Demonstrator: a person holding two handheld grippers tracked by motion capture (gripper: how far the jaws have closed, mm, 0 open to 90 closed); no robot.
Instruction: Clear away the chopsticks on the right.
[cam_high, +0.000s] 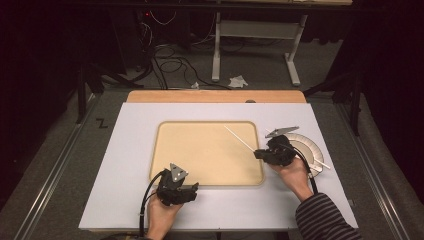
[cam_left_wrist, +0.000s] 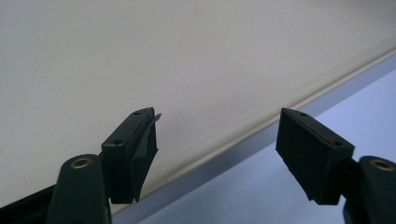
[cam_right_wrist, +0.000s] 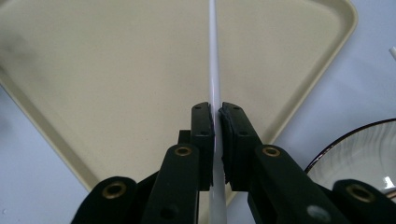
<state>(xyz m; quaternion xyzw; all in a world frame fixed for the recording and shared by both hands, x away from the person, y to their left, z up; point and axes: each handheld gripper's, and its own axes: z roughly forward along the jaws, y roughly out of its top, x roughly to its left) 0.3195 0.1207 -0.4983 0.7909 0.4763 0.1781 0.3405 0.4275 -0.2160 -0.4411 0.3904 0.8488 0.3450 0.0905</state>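
A beige tray (cam_high: 165, 165) lies on the white table top. My right gripper (cam_high: 258, 153) hangs over the tray's right edge, shut on a thin white stick (cam_high: 238, 137) that points up and left over the tray. In the right gripper view the white stick (cam_right_wrist: 214, 70) runs straight out between the pressed pads (cam_right_wrist: 201, 126) over the tray (cam_right_wrist: 93, 84). My left gripper (cam_high: 195, 188) sits at the tray's near edge, open, with nothing between its fingers. In the left gripper view its fingers (cam_left_wrist: 133, 149) stand wide apart above the tray rim (cam_left_wrist: 243, 135).
A grey striped plate (cam_high: 310, 150) lies right of the tray, under the right hand, with a second white stick (cam_high: 322, 163) lying across it. The plate's rim (cam_right_wrist: 359, 149) shows at the right gripper view's lower right. A wooden board (cam_high: 215, 96) edges the table's far side.
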